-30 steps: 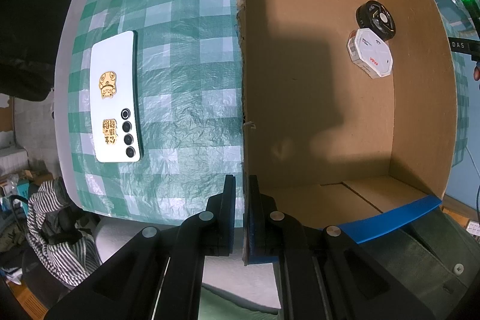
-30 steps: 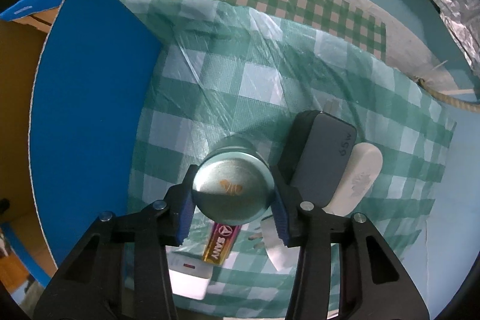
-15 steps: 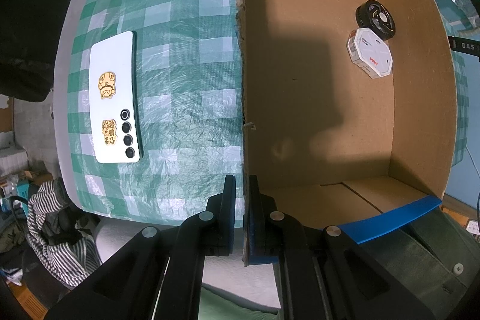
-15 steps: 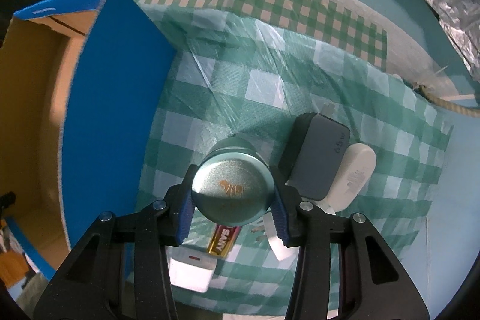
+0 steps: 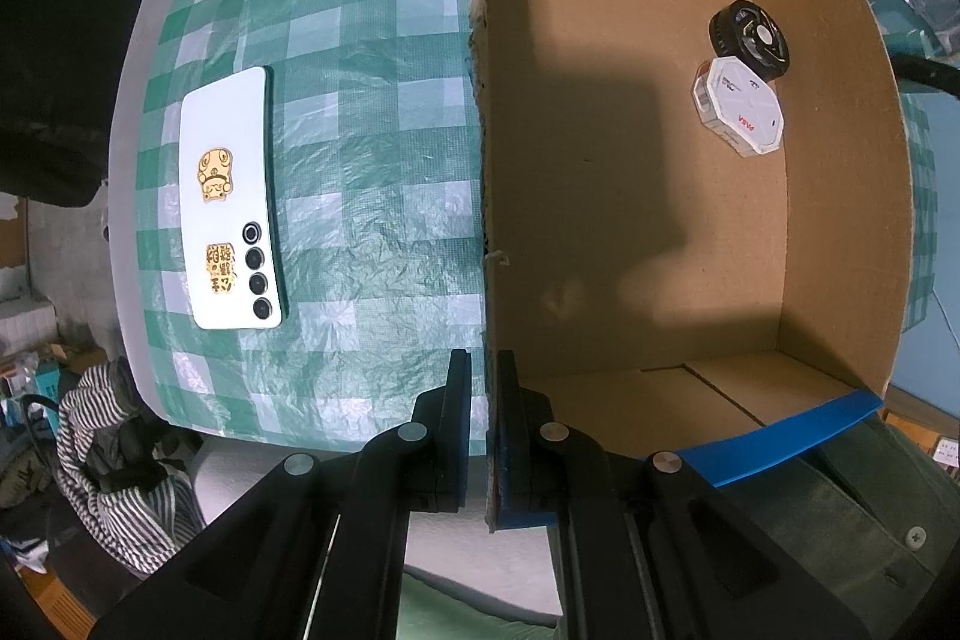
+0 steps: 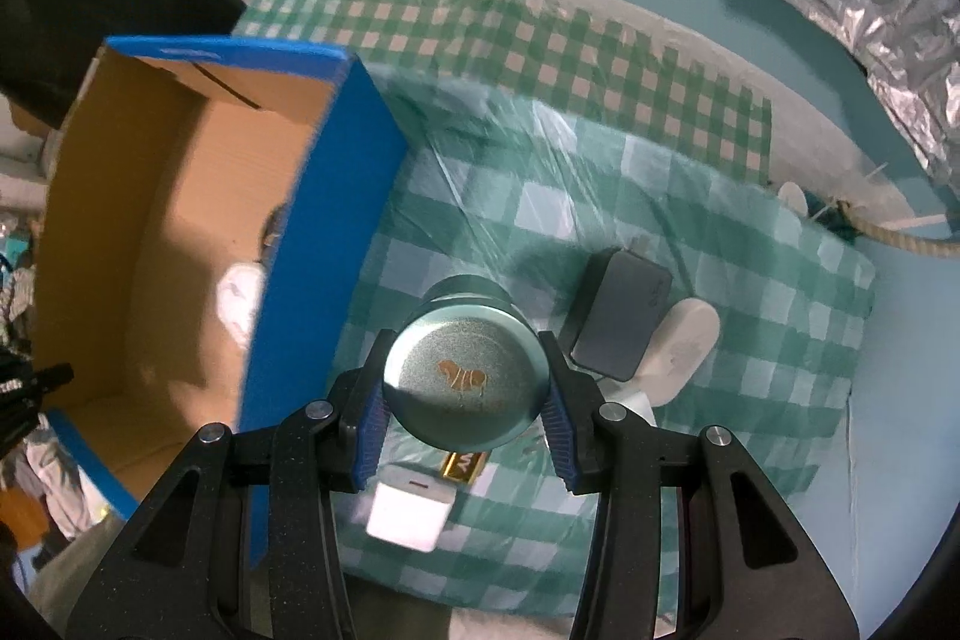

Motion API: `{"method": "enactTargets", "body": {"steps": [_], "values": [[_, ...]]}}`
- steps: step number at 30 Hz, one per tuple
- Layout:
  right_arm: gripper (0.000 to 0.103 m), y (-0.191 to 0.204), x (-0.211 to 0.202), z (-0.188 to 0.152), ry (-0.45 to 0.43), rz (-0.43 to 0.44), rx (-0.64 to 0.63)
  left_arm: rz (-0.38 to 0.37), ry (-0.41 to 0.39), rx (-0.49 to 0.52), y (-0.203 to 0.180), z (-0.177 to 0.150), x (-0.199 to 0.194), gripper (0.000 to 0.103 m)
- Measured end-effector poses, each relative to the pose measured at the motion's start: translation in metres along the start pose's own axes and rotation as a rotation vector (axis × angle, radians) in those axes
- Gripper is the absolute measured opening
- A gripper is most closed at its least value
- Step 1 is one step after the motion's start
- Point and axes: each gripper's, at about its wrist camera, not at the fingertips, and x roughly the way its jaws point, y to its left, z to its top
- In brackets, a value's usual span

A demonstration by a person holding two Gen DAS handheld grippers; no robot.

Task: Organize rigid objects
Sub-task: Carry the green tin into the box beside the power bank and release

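Note:
My left gripper is shut on the near-left wall of the open cardboard box, which has blue outer faces. Inside the box lie a black round object and a white octagonal case, at its far right. My right gripper is shut on a teal round tin with a gold emblem on its lid, held above the checked cloth just right of the box's blue wall.
A white phone lies face down on the green checked cloth left of the box. Under and beside the tin lie a dark grey charger, a white oval object, a white adapter and a gold battery.
My right gripper has risen with the tin and drawn back, so more of the box's inside shows. My left gripper has kept its hold on the box wall.

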Motion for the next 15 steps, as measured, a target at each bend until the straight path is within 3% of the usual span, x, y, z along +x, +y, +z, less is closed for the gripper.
{"method": "enactTargets", "body": {"steps": [15], "values": [[0.044,0.046,-0.057,0.015,-0.099,0.042,-0.117,-0.001,-0.002,-0.001,0.000,0.002,-0.001,0.007]]}}
